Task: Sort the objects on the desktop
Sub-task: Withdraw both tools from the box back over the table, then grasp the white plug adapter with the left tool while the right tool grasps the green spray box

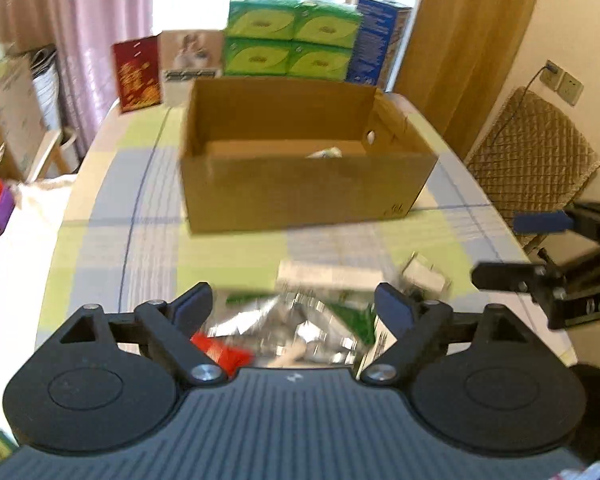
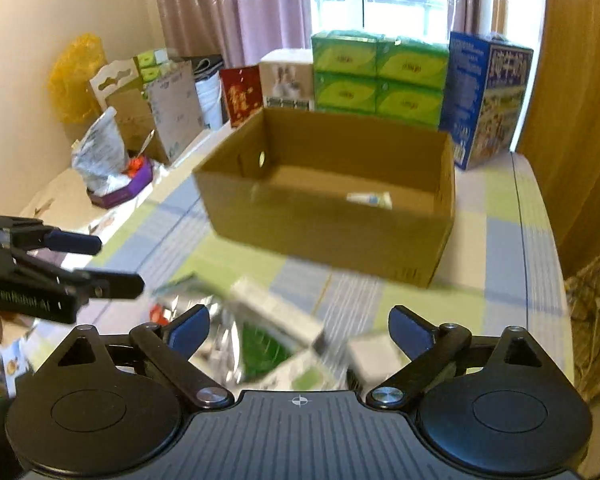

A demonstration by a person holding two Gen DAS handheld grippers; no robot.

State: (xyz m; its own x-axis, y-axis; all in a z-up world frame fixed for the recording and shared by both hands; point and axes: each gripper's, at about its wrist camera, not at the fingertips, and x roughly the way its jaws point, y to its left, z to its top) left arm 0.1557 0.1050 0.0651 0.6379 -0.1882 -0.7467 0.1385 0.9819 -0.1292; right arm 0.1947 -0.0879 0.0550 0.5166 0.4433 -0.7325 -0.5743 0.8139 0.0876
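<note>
While both hand-held grippers hang over the near end of the worktop (image 1: 100, 200), neither has anything between its fingers. The left hand-held gripper (image 1: 292, 304) stands with its jaws spread wide, and the right hand-held gripper (image 2: 298, 326) is likewise wide open and empty.

The things to sort lie in a loose heap right below and just ahead of the two tools: a crinkled silver foil packet (image 1: 284, 320), a small red item (image 1: 220, 350) beside it, and a white-and-green carton (image 2: 276, 316). Motion blur smears the heap, so what each piece is remains uncertain.

The cardboard box (image 1: 300, 192), open at the top, sits farther along the worktop, straight ahead of both tools, and a small white tube-like object (image 2: 370, 199) already lies on its floor.

The foil packet falls between the left fingers, so the left hand looks nearer to it; the carton, with its long axis running slantwise from near left to far right, lies under the right fingers. From either pick, the carry runs forward and up over the box's near wall.
</note>
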